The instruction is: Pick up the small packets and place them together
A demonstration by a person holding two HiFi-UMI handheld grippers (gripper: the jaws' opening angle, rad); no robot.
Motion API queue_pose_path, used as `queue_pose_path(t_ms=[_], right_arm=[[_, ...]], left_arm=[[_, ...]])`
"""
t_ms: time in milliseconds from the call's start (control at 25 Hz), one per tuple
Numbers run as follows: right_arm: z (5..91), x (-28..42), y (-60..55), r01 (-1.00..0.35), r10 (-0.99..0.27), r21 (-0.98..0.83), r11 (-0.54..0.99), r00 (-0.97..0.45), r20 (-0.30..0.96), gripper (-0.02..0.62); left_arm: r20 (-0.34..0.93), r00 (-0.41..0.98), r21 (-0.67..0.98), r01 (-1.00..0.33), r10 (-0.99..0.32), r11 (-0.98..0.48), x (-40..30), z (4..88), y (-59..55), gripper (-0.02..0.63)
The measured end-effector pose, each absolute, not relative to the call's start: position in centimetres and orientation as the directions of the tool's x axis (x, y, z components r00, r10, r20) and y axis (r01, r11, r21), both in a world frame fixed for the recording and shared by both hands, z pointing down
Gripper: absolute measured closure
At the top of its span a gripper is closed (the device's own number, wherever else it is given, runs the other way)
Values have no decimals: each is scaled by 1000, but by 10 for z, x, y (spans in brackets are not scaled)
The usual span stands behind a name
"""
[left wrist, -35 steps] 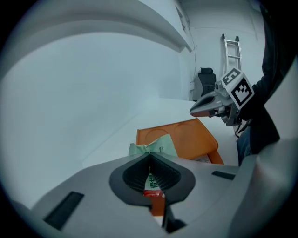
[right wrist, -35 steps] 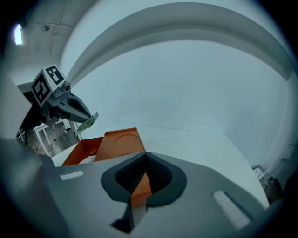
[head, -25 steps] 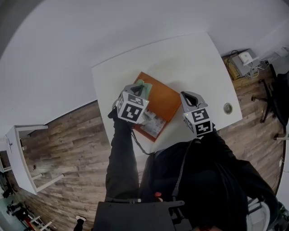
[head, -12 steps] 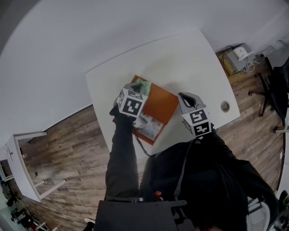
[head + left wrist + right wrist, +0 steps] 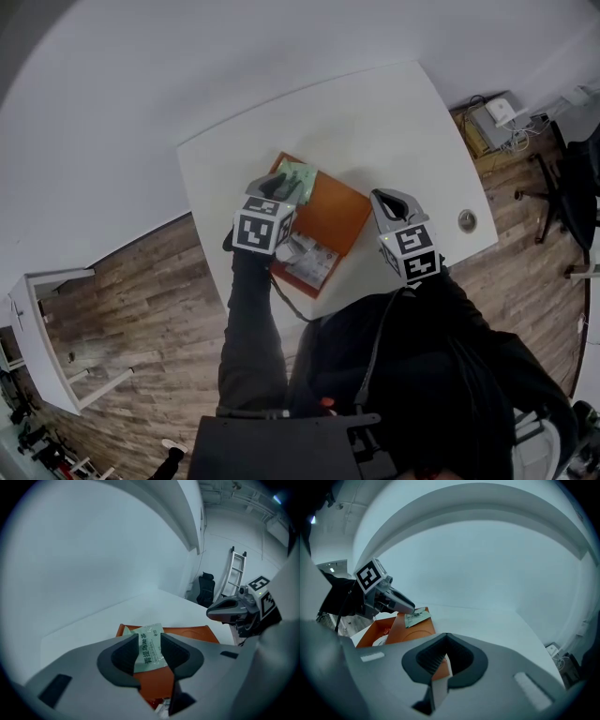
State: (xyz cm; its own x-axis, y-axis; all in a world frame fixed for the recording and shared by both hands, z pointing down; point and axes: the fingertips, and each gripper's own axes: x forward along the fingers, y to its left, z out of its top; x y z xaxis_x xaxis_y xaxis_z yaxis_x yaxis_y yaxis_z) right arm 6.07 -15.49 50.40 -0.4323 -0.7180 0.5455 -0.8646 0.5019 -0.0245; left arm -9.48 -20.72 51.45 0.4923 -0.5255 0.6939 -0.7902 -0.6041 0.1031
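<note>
On the white desk [image 5: 394, 122] the left hand-held gripper [image 5: 150, 643], jaws just opening, frees a pale-green flat packet [image 5: 298, 176] at the far corner of the orange cardboard tray [image 5: 336, 217]; right hand-held gripper [image 5: 446, 641] clenched empty; printed packets [image 5: 314, 262] at its near end seemingly remain

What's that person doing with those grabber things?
A person is gathering small packets with two grabbers. The left hand-held gripper has just been opening its jaws. A green packet lies between them on the orange box, not squeezed. What look like more packets sit at the box's near end. The right hand-held gripper hangs by the box's corner over the white table, jaws together.
</note>
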Motion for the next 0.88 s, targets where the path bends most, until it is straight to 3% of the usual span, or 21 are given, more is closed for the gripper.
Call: queue_pose_path(t_ms=[240, 440, 560, 880], right_arm=[[503, 51, -152, -850, -706, -33, 526, -458, 540, 600], [504, 41, -151, -833, -696, -39, 551, -485, 530, 600], [502, 36, -150, -826, -692, -41, 562, -496, 524, 600], [504, 30, -148, -817, -684, -48, 575, -512, 520, 598]], left_arm=[[654, 516, 161, -810, -553, -564, -129, 489, -162, 465], [701, 475, 166, -834, -532, -527, -150, 504, -115, 460], [730, 466, 183, -838, -500, -513, -149, 519, -92, 418], [836, 400, 116, -799, -376, -590, -137, 564, -68, 364]])
